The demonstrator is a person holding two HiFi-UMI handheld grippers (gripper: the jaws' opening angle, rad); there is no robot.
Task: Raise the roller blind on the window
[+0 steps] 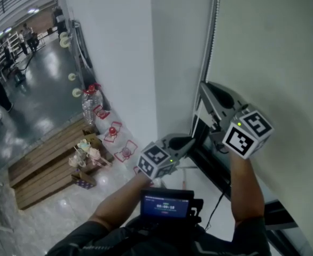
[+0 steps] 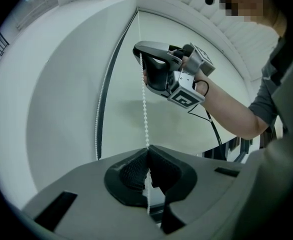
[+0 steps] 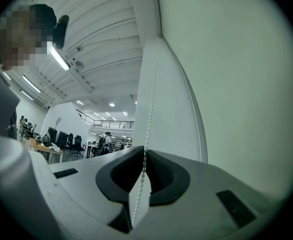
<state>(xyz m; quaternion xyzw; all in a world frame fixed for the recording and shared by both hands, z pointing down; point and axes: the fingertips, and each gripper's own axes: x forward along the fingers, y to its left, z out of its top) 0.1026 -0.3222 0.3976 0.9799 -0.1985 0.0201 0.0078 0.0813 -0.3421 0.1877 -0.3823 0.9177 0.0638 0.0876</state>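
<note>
Head view looks steeply down the roller blind (image 1: 274, 47), a pale sheet filling the right side; to its left stands the white wall (image 1: 119, 52), and a dark frame (image 1: 226, 180) runs under my forearms; far below lies the glossy floor (image 1: 39, 105); my right tongs (image 1: 204, 88) sit at the blind's left edge, higher than my left tongs (image 1: 190, 141), which point at the same edge just beneath; both are closed together and clamped on the bead chain (image 2: 144, 109); in the left gripper view the chain runs straight from the right tongs down into my left pads (image 2: 134, 171); in the right gripper view it rises from between the closed tongs toward the blind's top; a second strand (image 3: 200, 134) hangs just beside, ungripped.
</note>
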